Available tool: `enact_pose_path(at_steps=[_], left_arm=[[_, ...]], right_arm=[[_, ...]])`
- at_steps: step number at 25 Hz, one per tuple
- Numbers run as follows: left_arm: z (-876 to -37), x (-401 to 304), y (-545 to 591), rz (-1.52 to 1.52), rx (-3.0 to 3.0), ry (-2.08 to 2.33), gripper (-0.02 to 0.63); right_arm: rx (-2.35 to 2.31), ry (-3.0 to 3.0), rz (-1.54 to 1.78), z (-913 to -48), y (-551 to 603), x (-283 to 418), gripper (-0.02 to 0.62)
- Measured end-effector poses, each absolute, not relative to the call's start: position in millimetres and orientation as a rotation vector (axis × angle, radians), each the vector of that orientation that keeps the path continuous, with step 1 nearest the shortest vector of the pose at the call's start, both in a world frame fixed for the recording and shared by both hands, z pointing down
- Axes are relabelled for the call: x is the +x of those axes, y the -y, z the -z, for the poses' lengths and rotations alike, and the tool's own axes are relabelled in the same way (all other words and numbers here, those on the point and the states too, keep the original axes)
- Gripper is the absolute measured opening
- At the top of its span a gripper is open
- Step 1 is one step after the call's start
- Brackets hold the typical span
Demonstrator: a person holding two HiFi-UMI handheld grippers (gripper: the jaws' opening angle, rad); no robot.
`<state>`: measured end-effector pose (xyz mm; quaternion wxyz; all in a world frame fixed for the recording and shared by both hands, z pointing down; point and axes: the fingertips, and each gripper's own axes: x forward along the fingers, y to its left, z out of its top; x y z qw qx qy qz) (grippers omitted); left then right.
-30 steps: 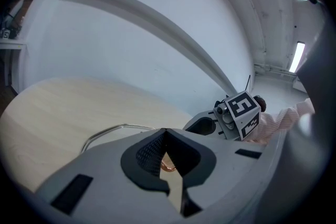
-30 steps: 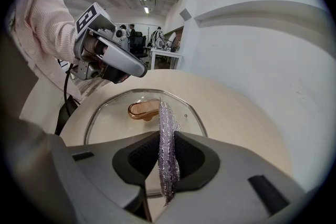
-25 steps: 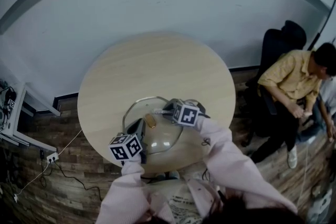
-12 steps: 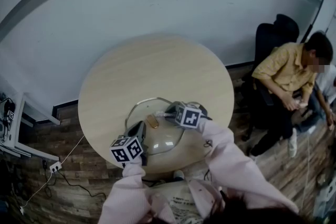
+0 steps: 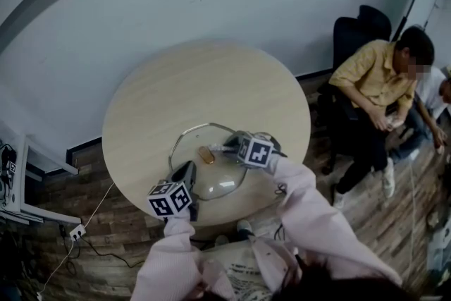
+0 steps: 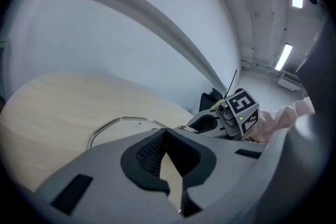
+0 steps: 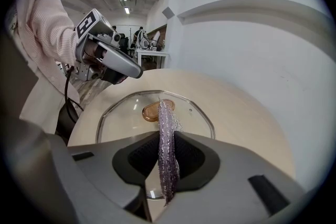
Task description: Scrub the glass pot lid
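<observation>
From the head view, the glass pot lid (image 5: 218, 180) is lying low-centre on the round wooden table (image 5: 204, 81). In the left gripper view, the left gripper (image 6: 166, 131) is pressing its jaw tips together at bottom centre. In the right gripper view, the right gripper (image 7: 167, 139) is pinching a purple scrubber (image 7: 165, 120) above the lid, mid-frame.

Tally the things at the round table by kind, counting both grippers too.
glass pot lid: 1
purple scrubber: 1
Grippers: 2, the left gripper and the right gripper
Total: 4
</observation>
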<state>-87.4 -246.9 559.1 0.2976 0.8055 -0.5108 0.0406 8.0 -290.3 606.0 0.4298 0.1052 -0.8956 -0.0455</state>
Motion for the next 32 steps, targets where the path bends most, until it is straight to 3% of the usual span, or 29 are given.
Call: enact_pose_path(at_steps=[32], left_arm=[[-560.8, -88.9, 212.1, -0.154, 2.235, 1.201, -0.002]], right_arm=[[0.554, 2.201, -0.048, -608.5, 252.9, 17.8, 0.087]])
